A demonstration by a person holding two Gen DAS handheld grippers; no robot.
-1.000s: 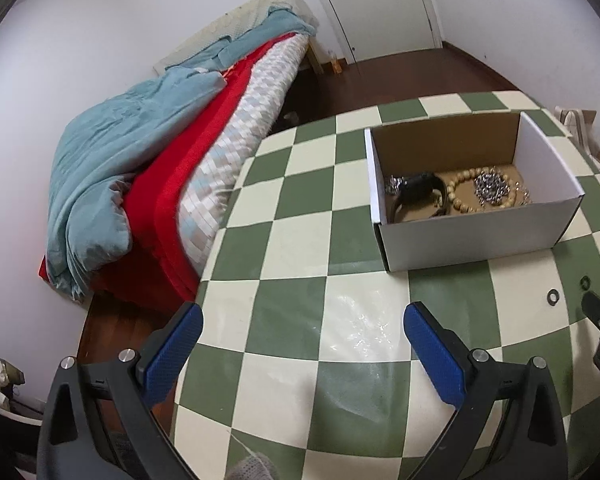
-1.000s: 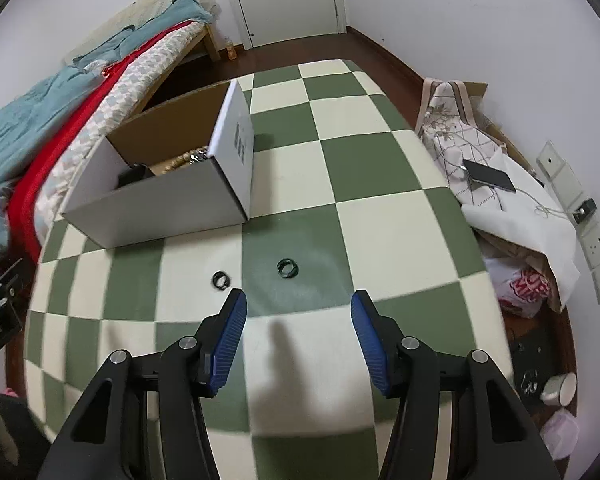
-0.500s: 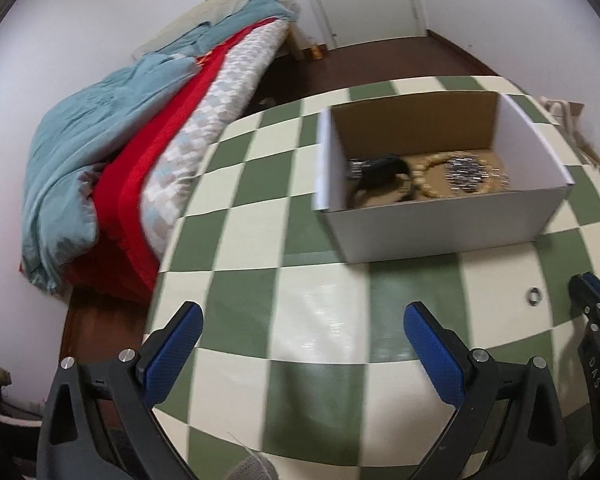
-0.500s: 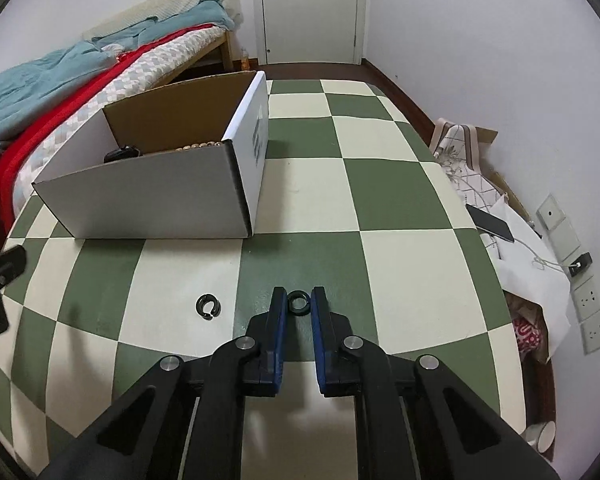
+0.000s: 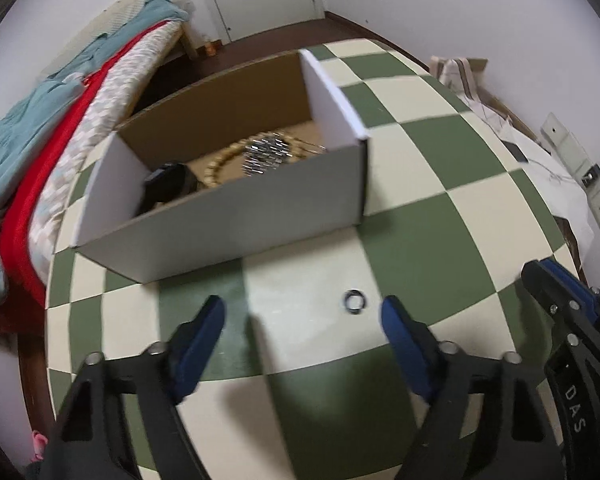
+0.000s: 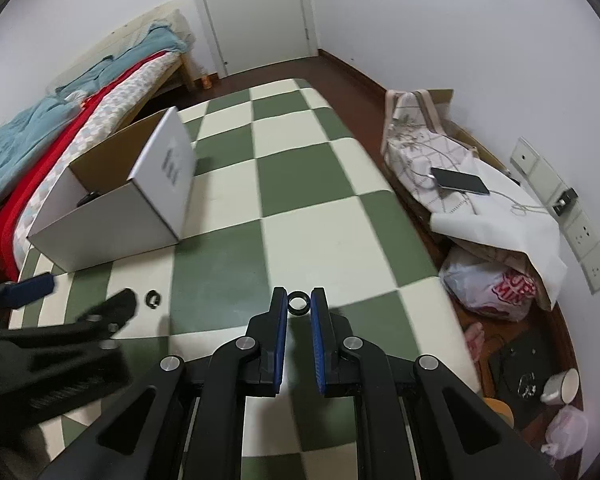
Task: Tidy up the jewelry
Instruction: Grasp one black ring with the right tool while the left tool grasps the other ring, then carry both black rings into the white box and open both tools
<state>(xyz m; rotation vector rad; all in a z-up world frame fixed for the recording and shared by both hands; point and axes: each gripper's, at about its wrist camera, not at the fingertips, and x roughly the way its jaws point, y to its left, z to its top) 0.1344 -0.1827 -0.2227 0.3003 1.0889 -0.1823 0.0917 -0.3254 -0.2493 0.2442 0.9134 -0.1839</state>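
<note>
My right gripper (image 6: 299,301) is shut on a small black ring (image 6: 298,303), pinched between its blue pads above the checkered table (image 6: 300,184). A second black ring (image 5: 354,301) lies on the table just ahead of my open, empty left gripper (image 5: 302,316), nearer its right finger; the ring also shows in the right wrist view (image 6: 153,299). The open white cardboard box (image 5: 236,200) stands beyond it, holding a beaded bracelet (image 5: 220,164), a silver chain pile (image 5: 266,154) and a black item (image 5: 166,184). The box also shows in the right wrist view (image 6: 112,224).
A bed with red and teal bedding (image 5: 40,128) runs along the table's left side. To the right, below the table edge, lie bags (image 6: 496,288), a phone on white cloth (image 6: 460,181) and a cup (image 6: 560,386). The right gripper shows at the left wrist view's right edge (image 5: 568,312).
My right gripper has risen and moved right with the ring it closed on. My left gripper has swung right and closer, so the other ring now lies just ahead of its fingers.
</note>
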